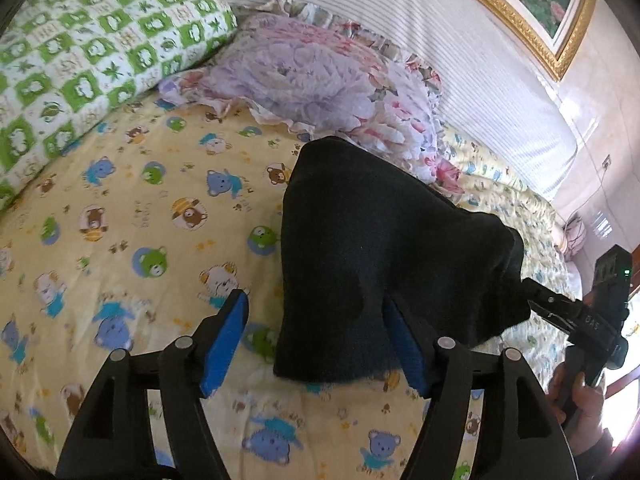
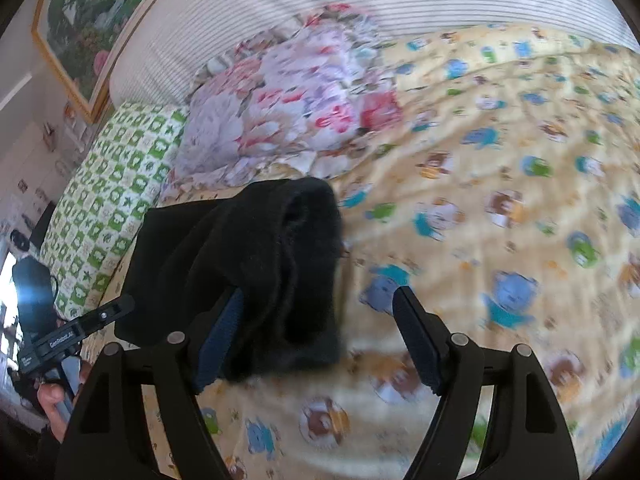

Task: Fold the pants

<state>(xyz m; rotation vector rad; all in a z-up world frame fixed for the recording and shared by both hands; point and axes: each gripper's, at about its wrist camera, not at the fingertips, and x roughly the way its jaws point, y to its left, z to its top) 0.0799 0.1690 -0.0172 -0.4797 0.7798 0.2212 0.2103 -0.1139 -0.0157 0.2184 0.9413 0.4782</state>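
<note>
The black pants (image 1: 376, 256) lie folded in a thick bundle on the yellow bear-print bedsheet (image 1: 140, 240). My left gripper (image 1: 316, 332) is open; its right finger touches the bundle's near edge, its left finger is over bare sheet. In the right wrist view the pants (image 2: 260, 264) sit at the left. My right gripper (image 2: 320, 336) is open, its left finger against the bundle's side, its right finger over the sheet (image 2: 480, 200). The right gripper also shows in the left wrist view (image 1: 532, 292) at the bundle's right edge. The left gripper shows at the far left of the right wrist view (image 2: 120, 308).
A green-checked pillow (image 1: 80, 60) and a floral pillow (image 1: 320, 80) lie at the head of the bed, just beyond the pants. A striped headboard (image 1: 440, 40) and a gold-framed picture (image 1: 540, 8) stand behind. The bed's edge falls away at the right (image 1: 568, 248).
</note>
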